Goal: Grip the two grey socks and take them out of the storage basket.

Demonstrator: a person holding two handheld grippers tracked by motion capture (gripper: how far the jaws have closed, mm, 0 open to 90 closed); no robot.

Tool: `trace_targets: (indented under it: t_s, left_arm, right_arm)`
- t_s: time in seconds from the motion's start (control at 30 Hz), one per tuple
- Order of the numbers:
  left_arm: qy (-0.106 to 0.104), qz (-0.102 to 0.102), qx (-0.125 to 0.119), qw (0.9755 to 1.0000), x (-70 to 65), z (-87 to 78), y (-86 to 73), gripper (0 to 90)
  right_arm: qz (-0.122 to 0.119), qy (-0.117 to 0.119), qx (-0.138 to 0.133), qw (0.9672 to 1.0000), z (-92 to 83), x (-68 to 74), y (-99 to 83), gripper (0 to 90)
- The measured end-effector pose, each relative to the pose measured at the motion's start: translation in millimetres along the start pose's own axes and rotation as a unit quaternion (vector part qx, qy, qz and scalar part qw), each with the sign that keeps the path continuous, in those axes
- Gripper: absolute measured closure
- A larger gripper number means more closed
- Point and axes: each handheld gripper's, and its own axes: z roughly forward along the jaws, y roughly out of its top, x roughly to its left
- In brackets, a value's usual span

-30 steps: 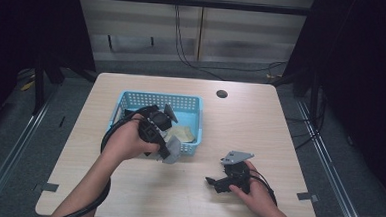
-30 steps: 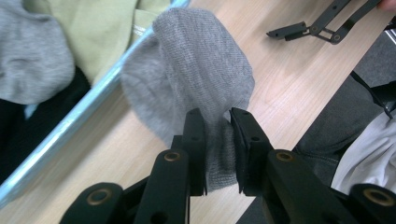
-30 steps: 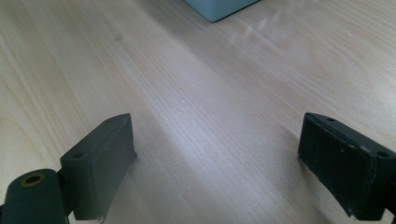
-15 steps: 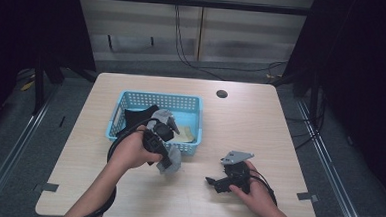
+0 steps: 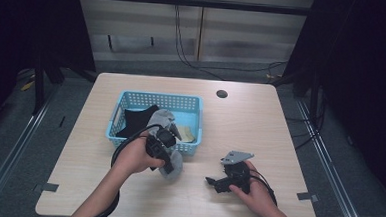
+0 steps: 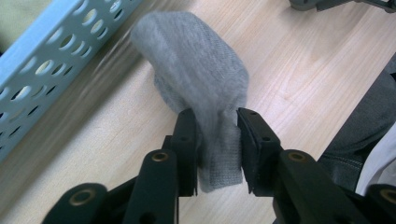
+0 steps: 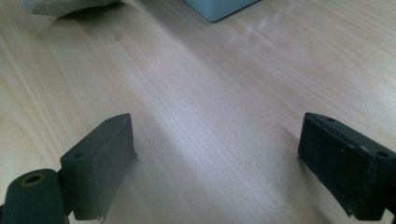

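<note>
Fingers [image 6: 187, 140] of our left gripper [image 6: 217, 135] have just been opening, the grey sock [image 6: 196, 74] between them at centre frame. High view: the sock [image 5: 170, 165] lies below the blue basket [image 5: 156, 100]. Right gripper view: our right gripper [image 7: 217, 154] stands spread over bare table [image 7: 210, 70].
</note>
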Motion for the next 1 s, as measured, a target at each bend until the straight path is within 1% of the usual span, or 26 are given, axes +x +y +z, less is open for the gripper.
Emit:
trace_targets:
  t_s: [0.2, 0.33, 0.37, 0.4, 0.43, 0.53, 0.57, 0.6, 0.67, 0.7, 0.8, 0.83, 0.9, 0.93, 1.0]
  left_arm:
    - [0.0, -0.002, -0.002, 1.0, 0.6, -0.7, -0.1, 60.3]
    - [0.0, -0.004, -0.011, 0.9999, 0.1, -3.2, -0.8, 54.7]
    - [0.003, 0.0, -0.014, 0.9999, 0.4, -4.4, -1.0, 54.7]
    - [0.005, -0.006, -0.022, 0.9997, 0.6, -6.6, -1.6, 51.4]
    - [0.005, -0.004, -0.021, 0.9998, 1.2, -7.9, -1.9, 49.4]
    - [0.007, -0.007, -0.027, 0.9996, 1.3, -9.4, -2.9, 45.2]
    - [0.011, -0.001, -0.024, 0.9997, 2.4, -11.2, -3.1, 45.2]
    - [0.011, -0.007, -0.033, 0.9994, 2.2, -12.8, -3.6, 43.5]
    - [0.013, -0.006, -0.038, 0.9992, 2.6, -15.6, -3.7, 41.1]
    - [0.014, -0.009, -0.043, 0.9989, 2.1, -16.4, -3.5, 38.9]
    - [0.018, -0.01, -0.055, 0.9983, 2.5, -21.7, -2.5, 34.0]
    - [0.019, -0.007, -0.056, 0.9983, 3.1, -24.4, -2.0, 34.0]
    - [0.02, -0.009, -0.063, 0.9978, 2.8, -29.2, -0.7, 33.7]
    - [0.022, -0.005, -0.064, 0.9977, 3.5, -32.1, 0.2, 32.6]
    - [0.028, -0.007, -0.07, 0.9971, 4.9, -38.0, 2.4, 30.7]
  right_arm:
    - [-0.001, 0.0, 0.001, 1.0, 0.0, -0.1, -0.1, 10.4]
    - [0.0, 0.0, 0.0, 1.0, 0.0, 0.0, 0.0, 10.4]
    - [0.0, 0.0, 0.0, 1.0, 0.0, 0.0, 0.0, 10.4]
    - [0.0, 0.0, 0.0, 1.0, 0.0, 0.1, 0.0, 10.4]
    - [0.001, 0.0, 0.0, 1.0, 0.0, 0.1, 0.0, 10.4]
    - [0.0, 0.0, 0.0, 1.0, 0.0, 0.0, 0.0, 10.4]
    - [0.0, 0.0, 0.0, 1.0, 0.0, 0.0, 0.0, 10.4]
    - [0.0, 0.0, 0.0, 1.0, 0.0, 0.0, 0.0, 10.4]
    - [0.001, 0.0, 0.0, 1.0, 0.0, 0.1, 0.0, 10.4]
    - [0.001, 0.0, 0.0, 1.0, 0.0, 0.1, 0.0, 10.4]
    - [0.0, 0.0, 0.0, 1.0, 0.0, 0.0, 0.0, 10.4]
    - [-0.002, -0.001, -0.001, 1.0, 0.1, -0.2, 0.0, 10.4]
    - [-0.001, 0.0, 0.0, 1.0, 0.1, -0.1, 0.0, 10.4]
    - [-0.001, 0.0, 0.0, 1.0, 0.1, -0.1, 0.0, 10.4]
    - [-0.001, 0.0, 0.0, 1.0, 0.1, -0.1, 0.0, 10.4]
